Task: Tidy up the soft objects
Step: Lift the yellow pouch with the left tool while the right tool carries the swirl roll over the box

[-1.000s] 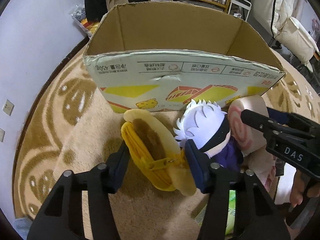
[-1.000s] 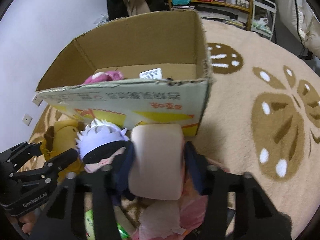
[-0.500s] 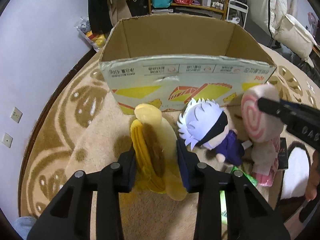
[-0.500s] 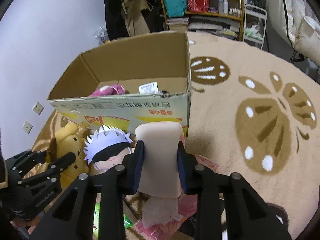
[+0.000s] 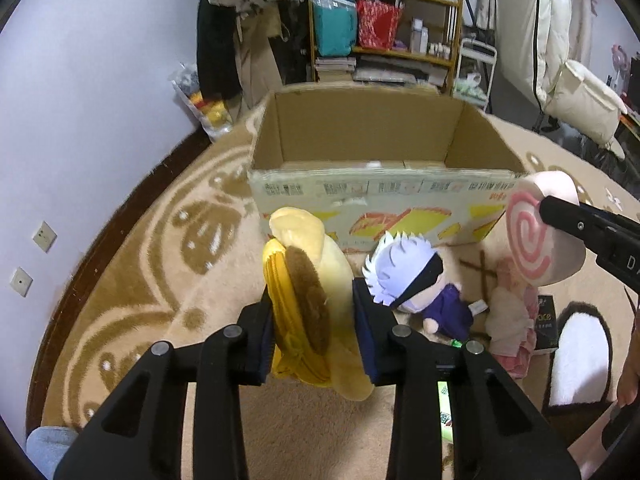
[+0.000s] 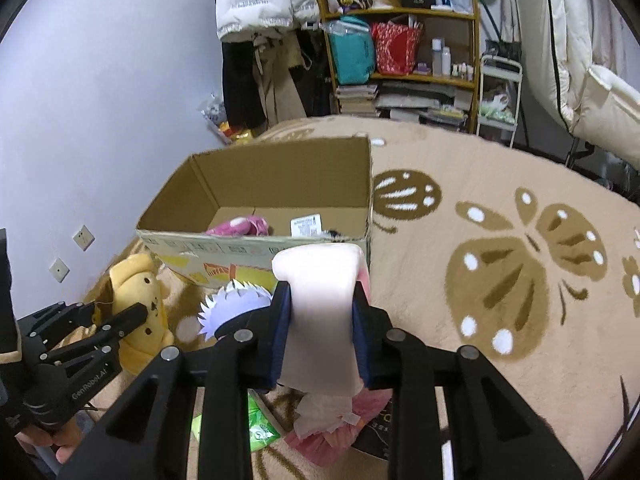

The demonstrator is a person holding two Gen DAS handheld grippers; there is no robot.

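Your left gripper (image 5: 313, 332) is clamped on the yellow plush (image 5: 308, 300), its blue pads squeezing both sides, the toy lifted off the rug (image 5: 160, 280). Your right gripper (image 6: 320, 332) is clamped on the pink swirl cushion (image 6: 320, 320), also held up in the air. Between the two, the white-haired doll (image 5: 412, 284) lies on the rug just in front of the cardboard box (image 6: 256, 248). The box stands open ahead of both grippers, with a pink plush (image 6: 240, 226) lying inside on its floor.
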